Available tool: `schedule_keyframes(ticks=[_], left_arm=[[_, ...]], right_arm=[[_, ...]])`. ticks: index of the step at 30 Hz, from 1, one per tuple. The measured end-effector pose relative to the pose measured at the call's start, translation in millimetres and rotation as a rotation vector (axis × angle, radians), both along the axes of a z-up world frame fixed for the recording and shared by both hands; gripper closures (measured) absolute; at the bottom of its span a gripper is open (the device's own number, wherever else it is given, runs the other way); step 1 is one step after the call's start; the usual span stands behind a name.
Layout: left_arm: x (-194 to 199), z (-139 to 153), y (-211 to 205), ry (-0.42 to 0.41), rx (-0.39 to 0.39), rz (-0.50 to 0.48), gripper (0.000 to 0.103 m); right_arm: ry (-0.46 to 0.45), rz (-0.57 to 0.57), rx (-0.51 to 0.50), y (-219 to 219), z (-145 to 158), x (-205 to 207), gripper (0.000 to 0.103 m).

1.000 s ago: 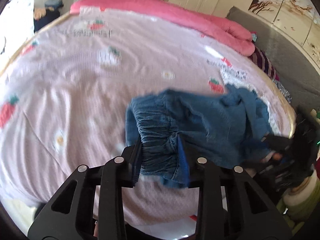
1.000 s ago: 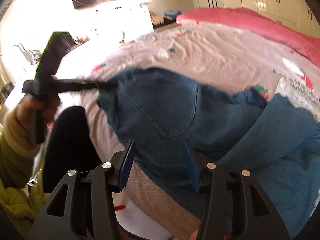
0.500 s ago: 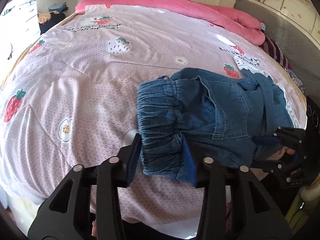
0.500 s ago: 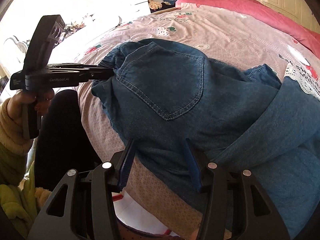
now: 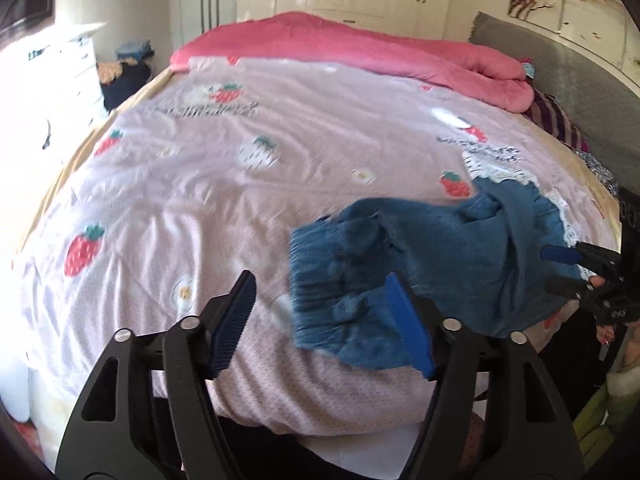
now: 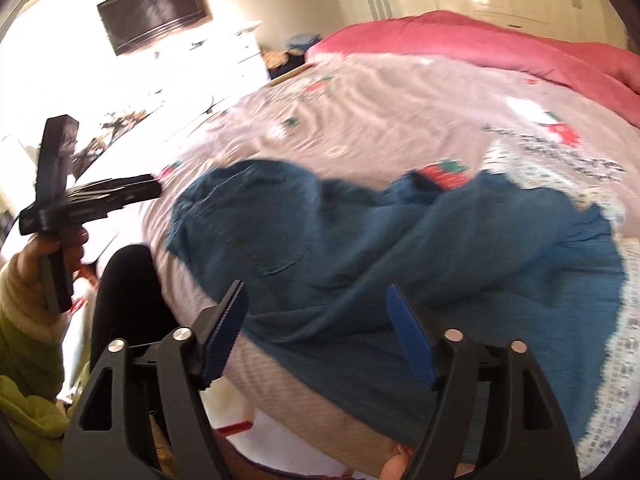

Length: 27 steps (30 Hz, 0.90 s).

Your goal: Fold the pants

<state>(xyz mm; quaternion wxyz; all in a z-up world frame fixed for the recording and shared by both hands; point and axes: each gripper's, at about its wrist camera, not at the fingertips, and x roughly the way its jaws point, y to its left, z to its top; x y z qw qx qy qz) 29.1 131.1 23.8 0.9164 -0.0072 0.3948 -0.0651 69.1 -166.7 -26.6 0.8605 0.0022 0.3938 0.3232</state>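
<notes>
1x denim pants (image 5: 432,264), lying on the quilt (image 5: 224,184). 2x grippers: left gripper (image 5: 320,312), right gripper (image 6: 316,328). 1x pink blanket (image 5: 360,48) at quilt's far edge. 1x TV (image 6: 154,10) on wall beyond quilt.

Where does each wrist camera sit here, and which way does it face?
Left wrist: on the left gripper, open, facing across the bed at the denim pants; the right gripper shows at the right edge.
Right wrist: on the right gripper, open, facing the pants; the left gripper and the hand holding it show at left.
Shared: pants, bed, pink quilt.
</notes>
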Motion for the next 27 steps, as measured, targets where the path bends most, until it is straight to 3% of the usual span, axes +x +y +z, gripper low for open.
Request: schedule_keyframes(ticks=[7,16,27], left_arm=[[7.2,4.6,-50.9,-0.005,-0.015,-0.119,0.026],[22.2,-13.5,-114.6,0.044,-0.1,-0.269,0.024],[36.3,-39.3,-167.3,0.108,-0.14,-0.398,0.024]], right_arm=[[-0.026,-0.137,-0.016,-36.5,2.3,8.0,0.018],[-0.003,-0.277,0.024,-82.5,-0.3,16.7,0.013],[0.022,-0.361,0.041,-106.6,-5.3,29.0,0.01]])
